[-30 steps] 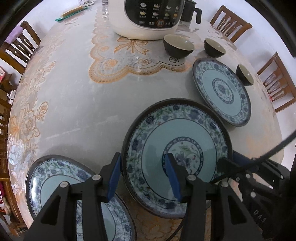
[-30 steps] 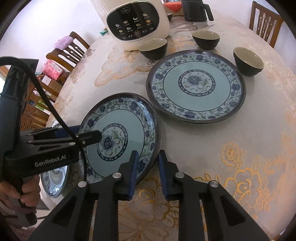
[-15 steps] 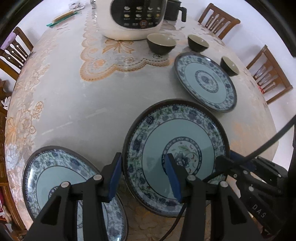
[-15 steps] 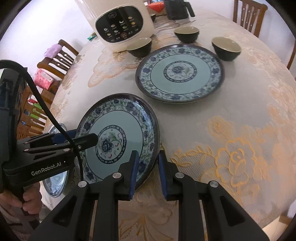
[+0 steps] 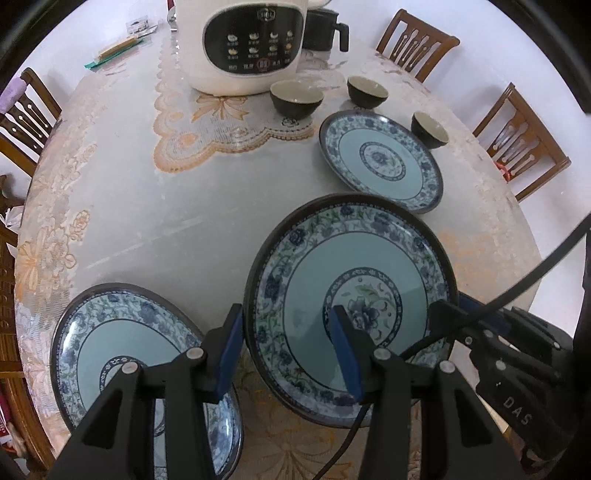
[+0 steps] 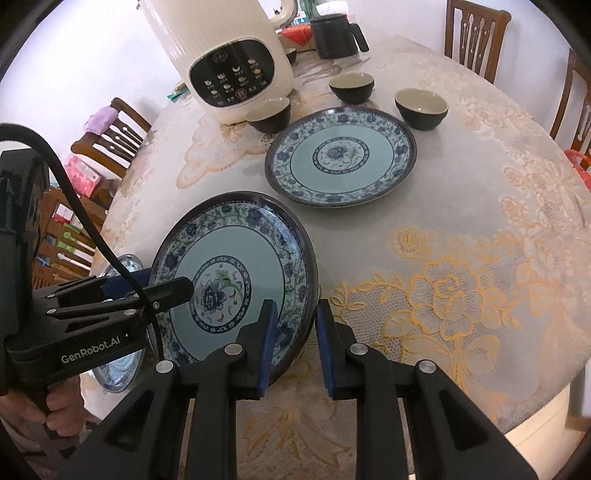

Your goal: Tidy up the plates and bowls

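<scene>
Now the plate (image 5: pixel 351 295), pinched at opposite rims by the left gripper (image 5: pixel 288 350) and right gripper (image 6: pixel 293 343), has risen slightly. Lace-covered table (image 6: pixel 480 221); wooden chairs (image 5: pixel 517 140) surround it.

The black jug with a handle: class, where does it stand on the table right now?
The black jug stands at the table's far end, just right of the white cooker, beyond the three bowls.
</scene>
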The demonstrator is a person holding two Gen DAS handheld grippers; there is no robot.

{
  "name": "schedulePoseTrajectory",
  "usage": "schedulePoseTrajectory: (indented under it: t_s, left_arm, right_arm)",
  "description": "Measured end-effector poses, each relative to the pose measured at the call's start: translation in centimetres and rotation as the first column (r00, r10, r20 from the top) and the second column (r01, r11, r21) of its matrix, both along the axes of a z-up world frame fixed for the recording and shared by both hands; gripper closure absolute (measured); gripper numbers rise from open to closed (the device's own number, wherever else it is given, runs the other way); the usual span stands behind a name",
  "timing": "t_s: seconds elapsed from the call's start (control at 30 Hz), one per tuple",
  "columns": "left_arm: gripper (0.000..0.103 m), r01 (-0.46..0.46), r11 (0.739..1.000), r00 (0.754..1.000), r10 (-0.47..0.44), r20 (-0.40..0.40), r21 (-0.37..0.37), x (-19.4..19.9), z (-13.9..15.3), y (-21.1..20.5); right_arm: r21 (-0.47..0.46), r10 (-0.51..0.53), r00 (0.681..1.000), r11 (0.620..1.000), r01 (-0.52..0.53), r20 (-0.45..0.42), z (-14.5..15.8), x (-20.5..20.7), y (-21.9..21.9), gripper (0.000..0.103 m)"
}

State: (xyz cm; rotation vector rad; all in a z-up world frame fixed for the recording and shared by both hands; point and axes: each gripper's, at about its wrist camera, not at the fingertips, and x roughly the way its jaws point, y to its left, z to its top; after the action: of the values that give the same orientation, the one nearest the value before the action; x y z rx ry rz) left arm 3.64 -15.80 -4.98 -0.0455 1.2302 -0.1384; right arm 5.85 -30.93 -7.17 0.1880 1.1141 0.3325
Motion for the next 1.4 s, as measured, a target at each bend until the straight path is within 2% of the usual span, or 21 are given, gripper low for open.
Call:
schedulePoseTrajectory:
  t_s: [0.37, 0.73, 1.4]
  left_arm:
    - [0.054, -0.021, 1.000, 0.999, 0.021, 0.036, -0.007, -1.4, 1.7, 1.5]
    - [0.054, -0.084, 0.996, 0.995, 0.084, 0.055, -0.011, -3.5, 2.8, 4.8]
    - [0.054, -0.236, 0.972, 0.971, 0.236, 0.040, -0.010, -7.4, 2.7, 12.3]
  right_arm:
    - [-0.010, 0.018, 0.999, 1.000, -0.018, 0.044, 1.8, -1.2, 1.5, 0.079]
    - [-0.016, 0.080, 0.994, 0.997, -0.079, 0.069, 2.9, -2.2, 4.7, 0.079]
    - [-0.017, 0.232, 0.972, 0.973, -0.232, 0.040, 2.3, -3.7, 12.2, 0.079]
